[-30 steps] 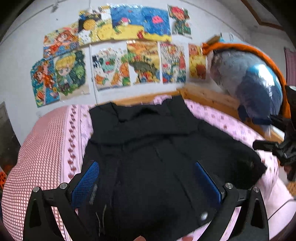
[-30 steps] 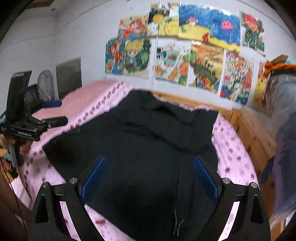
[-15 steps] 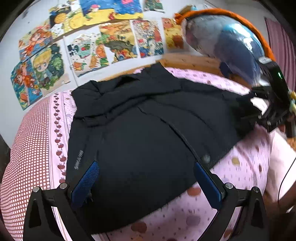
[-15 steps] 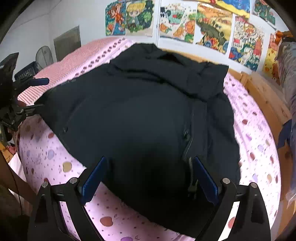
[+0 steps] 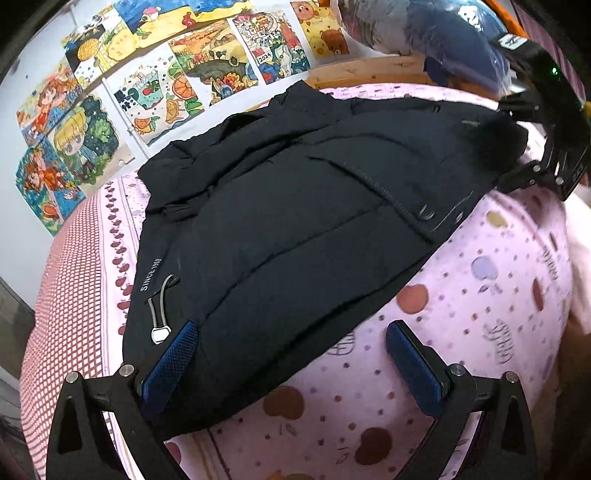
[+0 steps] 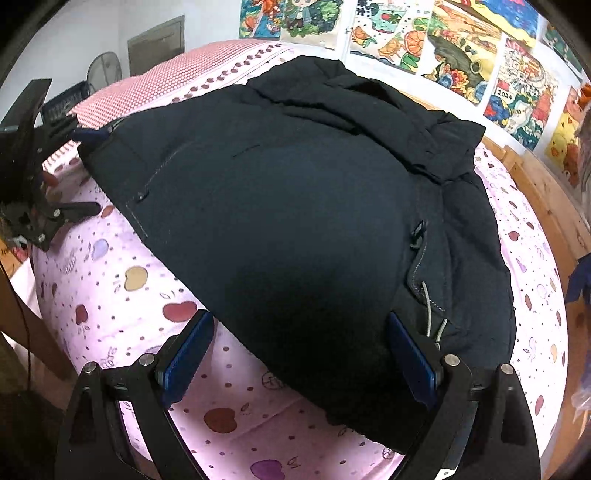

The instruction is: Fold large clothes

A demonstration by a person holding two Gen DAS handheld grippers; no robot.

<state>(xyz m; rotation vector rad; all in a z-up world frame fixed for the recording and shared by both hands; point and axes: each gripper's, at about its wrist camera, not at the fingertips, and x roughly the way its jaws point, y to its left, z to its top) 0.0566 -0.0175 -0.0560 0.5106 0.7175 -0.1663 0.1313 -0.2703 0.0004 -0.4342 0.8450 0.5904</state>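
A large black padded jacket lies spread flat on a pink bed, also in the right wrist view. My left gripper is open and empty over the jacket's near hem. My right gripper is open and empty over the hem at the other end. The right gripper also shows in the left wrist view at the jacket's far corner. The left gripper shows in the right wrist view at the jacket's far corner.
The pink apple-print bed sheet shows around the jacket, also in the right wrist view. Colourful posters cover the wall behind. A wooden bed frame runs along the side. A bagged bundle sits at the bed's corner.
Both grippers have tilted down and drawn back from over the jacket to its near hem. The jacket now lies flat and still on the bed.
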